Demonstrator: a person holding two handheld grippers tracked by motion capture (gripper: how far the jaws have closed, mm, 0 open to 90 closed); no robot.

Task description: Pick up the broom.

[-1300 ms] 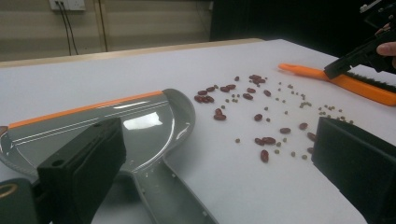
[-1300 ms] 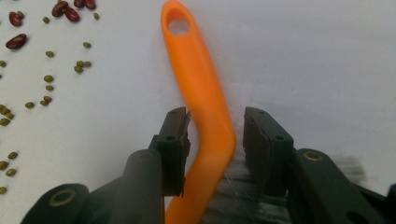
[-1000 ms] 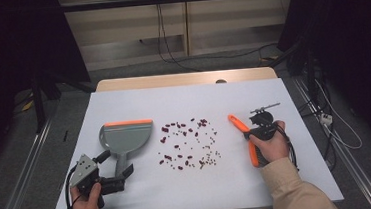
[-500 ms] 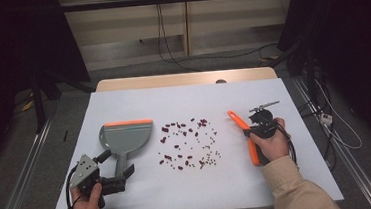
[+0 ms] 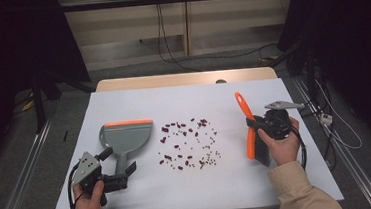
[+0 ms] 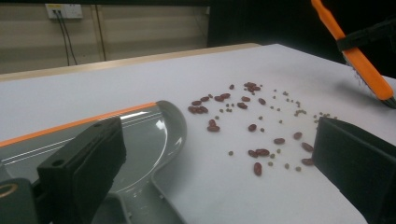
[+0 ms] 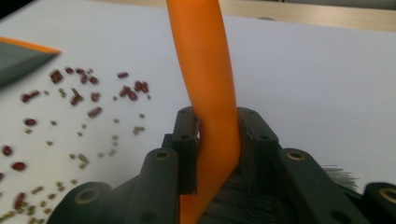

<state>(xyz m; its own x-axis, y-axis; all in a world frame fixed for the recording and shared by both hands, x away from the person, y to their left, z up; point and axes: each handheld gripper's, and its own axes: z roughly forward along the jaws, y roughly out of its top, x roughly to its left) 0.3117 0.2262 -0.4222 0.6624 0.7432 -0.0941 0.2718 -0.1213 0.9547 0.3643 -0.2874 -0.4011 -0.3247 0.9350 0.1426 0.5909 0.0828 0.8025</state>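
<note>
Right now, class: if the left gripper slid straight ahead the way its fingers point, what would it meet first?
The left gripper is open, with the dustpan handle just ahead between its fingers. It would probably meet that handle first. The scattered beans lie further on to one side, though depth is hard to judge.

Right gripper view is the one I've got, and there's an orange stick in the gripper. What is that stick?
Observer: It's a brush; its dark bristles sit at the end nearest the person.
Operator: Where's the other gripper?
Observer: The left gripper is open, with its jaws either side of the grey dustpan's handle.
Operator: Is anything in the dustpan?
Observer: No, its tray looks bare. The beans lie on the table beside it.
</note>
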